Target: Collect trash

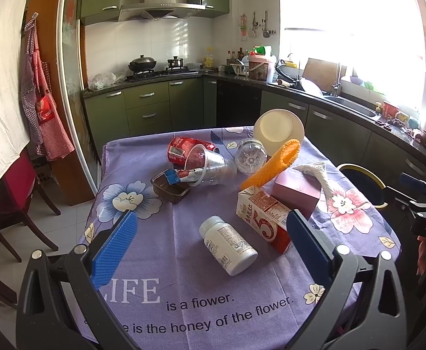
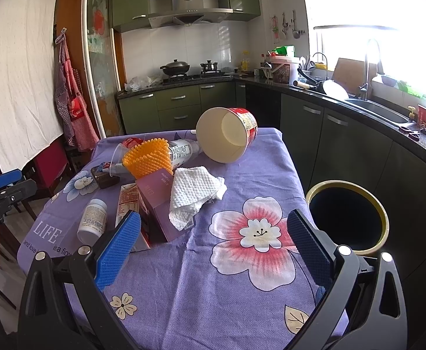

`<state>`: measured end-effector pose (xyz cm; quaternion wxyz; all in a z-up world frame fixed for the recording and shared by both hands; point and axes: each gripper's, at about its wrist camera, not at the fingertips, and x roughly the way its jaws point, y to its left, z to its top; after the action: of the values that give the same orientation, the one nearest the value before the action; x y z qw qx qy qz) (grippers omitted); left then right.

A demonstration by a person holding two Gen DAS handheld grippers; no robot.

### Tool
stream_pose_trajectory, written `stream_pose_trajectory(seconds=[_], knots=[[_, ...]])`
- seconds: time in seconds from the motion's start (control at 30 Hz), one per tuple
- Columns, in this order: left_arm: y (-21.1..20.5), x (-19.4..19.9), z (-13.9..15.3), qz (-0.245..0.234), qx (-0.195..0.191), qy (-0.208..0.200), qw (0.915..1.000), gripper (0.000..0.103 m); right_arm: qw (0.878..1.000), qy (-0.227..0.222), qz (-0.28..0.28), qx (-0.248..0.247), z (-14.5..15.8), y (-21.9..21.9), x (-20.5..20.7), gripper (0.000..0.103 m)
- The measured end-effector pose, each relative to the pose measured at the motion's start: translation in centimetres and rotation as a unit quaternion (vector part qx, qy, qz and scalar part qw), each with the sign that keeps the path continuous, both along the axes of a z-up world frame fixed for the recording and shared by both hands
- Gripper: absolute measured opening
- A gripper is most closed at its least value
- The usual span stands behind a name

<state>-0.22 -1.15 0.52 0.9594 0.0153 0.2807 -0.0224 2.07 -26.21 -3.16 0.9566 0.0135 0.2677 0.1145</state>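
left gripper [image 1: 210, 242] wide open, empty, lined up on near pill bottle [image 1: 229, 245] | right gripper [image 2: 213, 245] wide open, empty | bin [image 2: 347, 215] right of table, ready for drops

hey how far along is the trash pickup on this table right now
Nothing looks done yet: the bin beside the table shows only a dark inside. Nothing is in hand; the left gripper and right gripper are both open and empty. Left on the cloth: the white bottle, milk carton, paper tub, crumpled tissue, red can and clear cup.
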Motion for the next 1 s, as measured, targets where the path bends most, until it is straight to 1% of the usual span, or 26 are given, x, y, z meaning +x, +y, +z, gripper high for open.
stream_pose_trajectory(seconds=[1.0], knots=[[-0.23,-0.04,-0.20,-0.001,0.000,0.002,1.0000,0.097,1.000,0.003,0.001,-0.001,-0.05,-0.10,0.09,0.099]])
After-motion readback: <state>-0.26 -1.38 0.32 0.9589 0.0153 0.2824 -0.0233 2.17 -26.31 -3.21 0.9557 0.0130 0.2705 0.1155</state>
